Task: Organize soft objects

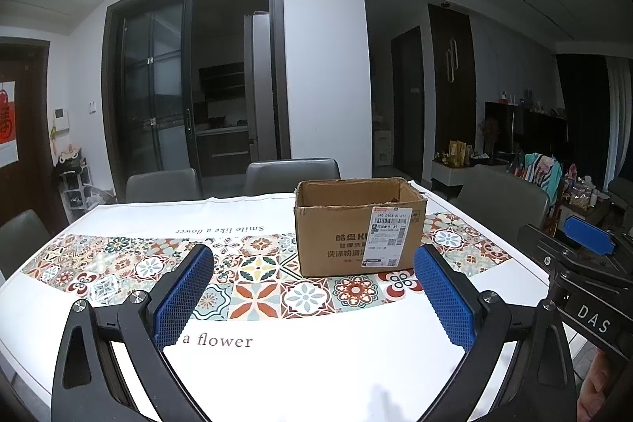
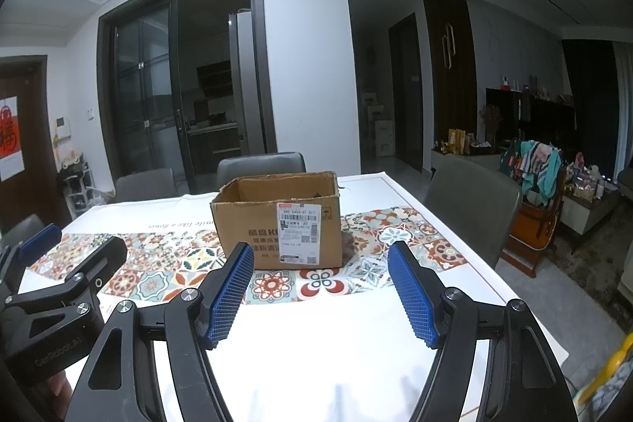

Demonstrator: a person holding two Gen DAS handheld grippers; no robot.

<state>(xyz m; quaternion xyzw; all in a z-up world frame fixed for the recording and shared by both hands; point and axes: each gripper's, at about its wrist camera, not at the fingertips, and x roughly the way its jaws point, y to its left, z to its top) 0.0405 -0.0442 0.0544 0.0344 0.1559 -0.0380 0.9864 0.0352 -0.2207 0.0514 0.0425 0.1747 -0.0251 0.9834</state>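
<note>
Soft objects are not showing in either view. Left wrist view: one open brown cardboard box (image 1: 358, 230) is sitting on the tiled-pattern counter (image 1: 257, 287); left tool (image 1: 314, 297) is hovering, pads apart, empty. Right wrist view: right tool (image 2: 321, 293) likewise apart; locating the soft items first seems best.

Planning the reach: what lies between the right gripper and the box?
Only bare patterned tablecloth between right gripper and box, per the right wrist view.

Left gripper (image 1: 314, 293) and right gripper (image 2: 320, 293) gape wide (side by side).
</note>
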